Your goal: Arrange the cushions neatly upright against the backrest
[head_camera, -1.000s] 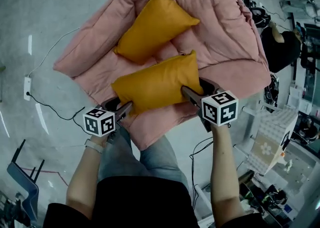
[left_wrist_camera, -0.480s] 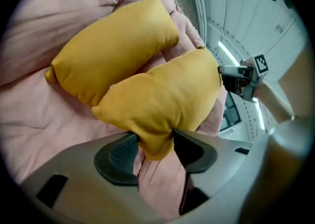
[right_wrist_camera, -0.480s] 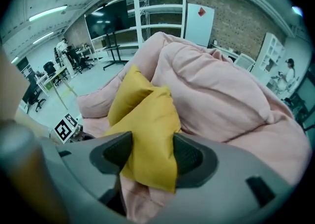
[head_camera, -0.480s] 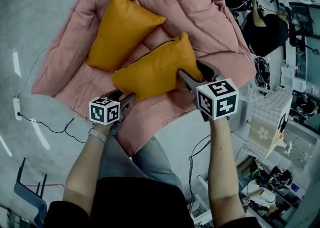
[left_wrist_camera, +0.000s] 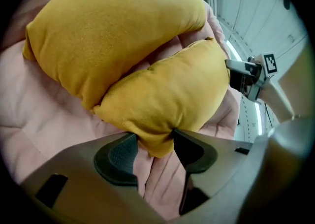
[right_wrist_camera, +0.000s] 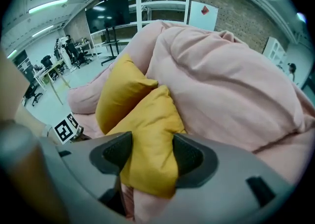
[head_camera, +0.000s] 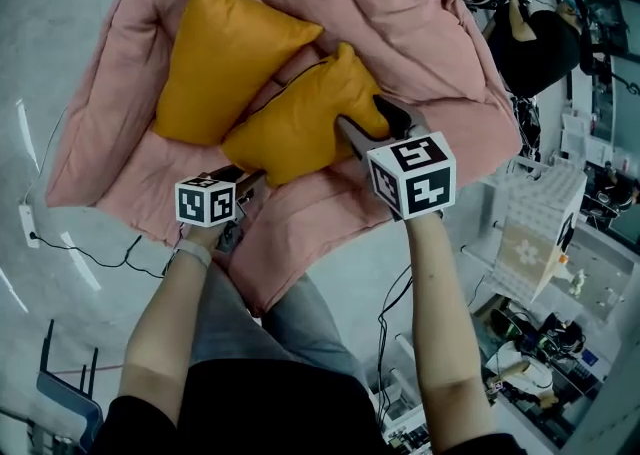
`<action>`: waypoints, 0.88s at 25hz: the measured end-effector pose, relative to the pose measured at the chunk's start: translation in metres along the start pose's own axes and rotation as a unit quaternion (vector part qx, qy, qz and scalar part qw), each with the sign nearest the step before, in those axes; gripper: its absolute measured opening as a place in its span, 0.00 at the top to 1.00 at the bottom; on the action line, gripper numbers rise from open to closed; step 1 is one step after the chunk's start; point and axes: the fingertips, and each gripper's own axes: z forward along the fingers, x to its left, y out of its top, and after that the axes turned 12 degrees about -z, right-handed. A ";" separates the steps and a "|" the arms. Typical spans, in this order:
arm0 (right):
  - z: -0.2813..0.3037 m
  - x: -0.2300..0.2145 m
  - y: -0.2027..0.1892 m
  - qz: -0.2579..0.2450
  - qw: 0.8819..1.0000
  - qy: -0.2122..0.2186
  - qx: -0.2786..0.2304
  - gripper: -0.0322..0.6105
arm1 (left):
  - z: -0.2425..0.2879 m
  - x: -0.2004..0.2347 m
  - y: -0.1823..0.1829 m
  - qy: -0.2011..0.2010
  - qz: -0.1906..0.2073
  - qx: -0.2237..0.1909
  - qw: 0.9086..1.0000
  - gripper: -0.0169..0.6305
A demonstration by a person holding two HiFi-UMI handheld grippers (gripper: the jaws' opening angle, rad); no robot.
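Two mustard-yellow cushions lie on a pink padded lounger [head_camera: 120, 73]. The nearer cushion [head_camera: 300, 123] is held at both ends: my left gripper [head_camera: 250, 180] is shut on its left corner [left_wrist_camera: 152, 142], and my right gripper [head_camera: 368, 123] is shut on its right end [right_wrist_camera: 150, 156]. This cushion hangs tilted, right end higher, just above the seat. The second cushion [head_camera: 220, 53] rests behind it, leaning on the puffy backrest [head_camera: 380, 13]; it also shows as the far cushion [left_wrist_camera: 108, 36] and beside the held one [right_wrist_camera: 118, 95].
Grey floor surrounds the lounger, with a white power strip and cable [head_camera: 25, 218] at the left. Shelving, boxes and clutter [head_camera: 540, 253] crowd the right side. The person's legs [head_camera: 270, 333] stand right at the lounger's front edge.
Both grippers have carried the nearer cushion up and toward the backrest, close against the second cushion. The right end has risen higher than the left.
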 end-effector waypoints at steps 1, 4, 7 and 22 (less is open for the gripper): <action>0.003 0.000 -0.001 0.002 1.000 0.001 -0.001 0.53 | 0.001 0.002 0.000 0.000 -0.003 0.001 1.000 0.63; 0.007 -0.004 -0.002 0.006 1.000 0.003 -0.003 0.53 | 0.005 0.003 0.003 0.006 -0.008 0.006 1.000 0.63; 0.008 -0.005 -0.004 0.005 1.000 -0.001 -0.004 0.53 | 0.006 0.002 0.002 0.010 -0.007 0.009 1.000 0.63; -0.062 -0.023 0.002 0.119 0.983 -0.086 -0.111 0.49 | -0.069 -0.044 -0.018 0.022 0.174 0.042 0.984 0.60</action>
